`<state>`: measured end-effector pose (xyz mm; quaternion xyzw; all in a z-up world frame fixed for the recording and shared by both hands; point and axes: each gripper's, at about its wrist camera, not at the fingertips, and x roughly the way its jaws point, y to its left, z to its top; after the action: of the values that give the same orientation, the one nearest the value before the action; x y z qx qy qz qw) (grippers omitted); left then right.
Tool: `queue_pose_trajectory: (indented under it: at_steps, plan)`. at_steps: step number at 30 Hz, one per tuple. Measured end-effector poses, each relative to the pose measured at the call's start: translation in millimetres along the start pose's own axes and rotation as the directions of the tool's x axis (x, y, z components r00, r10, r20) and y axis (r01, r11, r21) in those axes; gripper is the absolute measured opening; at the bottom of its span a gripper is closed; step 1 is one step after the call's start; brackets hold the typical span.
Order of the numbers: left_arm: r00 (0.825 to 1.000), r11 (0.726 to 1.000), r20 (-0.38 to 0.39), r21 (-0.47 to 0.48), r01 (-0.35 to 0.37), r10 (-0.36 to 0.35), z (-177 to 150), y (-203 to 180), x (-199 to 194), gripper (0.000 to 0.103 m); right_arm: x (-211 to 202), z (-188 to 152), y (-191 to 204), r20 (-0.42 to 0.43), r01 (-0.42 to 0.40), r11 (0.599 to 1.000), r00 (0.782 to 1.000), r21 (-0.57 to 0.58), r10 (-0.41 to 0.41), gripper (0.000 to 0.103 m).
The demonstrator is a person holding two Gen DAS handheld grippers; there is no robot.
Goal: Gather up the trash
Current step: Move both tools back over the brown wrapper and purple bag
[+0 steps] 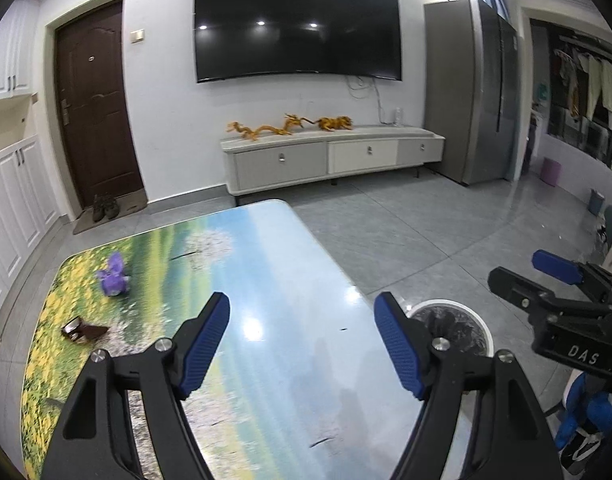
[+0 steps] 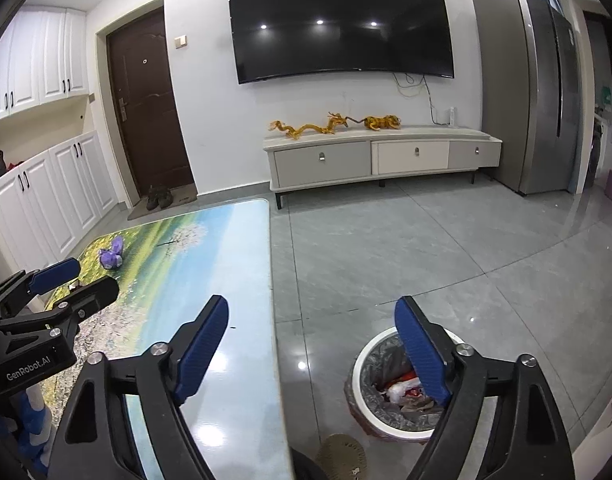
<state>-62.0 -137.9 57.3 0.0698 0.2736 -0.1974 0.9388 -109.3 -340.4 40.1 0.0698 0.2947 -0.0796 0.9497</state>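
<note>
A crumpled purple wrapper (image 1: pixel 114 280) (image 2: pixel 111 256) lies at the far left of the landscape-printed table (image 1: pixel 285 272). Closer to me, near the left edge, lies a brown wrapper (image 1: pixel 81 330). My left gripper (image 1: pixel 301 344) hangs open and empty over the table's near half. My right gripper (image 2: pixel 312 352) is open and empty too, spanning the table's right edge and the white trash bin (image 2: pixel 360 364) on the floor. The bin has a grey liner and holds red and white scraps (image 2: pixel 402 390). Each gripper shows in the other's view, the right gripper (image 1: pixel 522 276) and the left gripper (image 2: pixel 81 280).
Grey tiled floor (image 2: pixel 426 240) stretches beyond the table to a low TV cabinet (image 2: pixel 382 156) under a wall TV. A steel fridge (image 2: pixel 538 92) stands right, a brown door (image 2: pixel 145 100) with shoes and white cupboards (image 2: pixel 45 200) left. A purple stool (image 1: pixel 550 172) and a small blue bin (image 1: pixel 596 202) stand far right.
</note>
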Motion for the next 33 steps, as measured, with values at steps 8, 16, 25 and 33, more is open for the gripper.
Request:
queue_pose_trajectory:
  at_steps: [8,16,25,33]
  plan:
    - [0.999,0.998,0.012,-0.042,-0.047,0.048,-14,39,-14,0.079,-3,-2,38,-0.023,-0.006,0.999,1.0,-0.05,0.005,0.092]
    - [0.996,0.99,0.021,-0.111,-0.082,0.085,-29,74,-21,0.083,-8,2,65,-0.019,-0.005,0.995,1.0,-0.102,0.003,0.094]
    - [0.988,0.975,0.016,-0.164,-0.147,0.152,-43,110,-24,0.083,-5,2,85,-0.02,-0.003,0.992,1.0,-0.128,0.001,0.096]
    - [0.984,0.965,-0.011,-0.193,-0.177,0.178,-51,129,-17,0.083,9,1,101,-0.05,-0.021,0.986,0.999,-0.166,0.013,0.096]
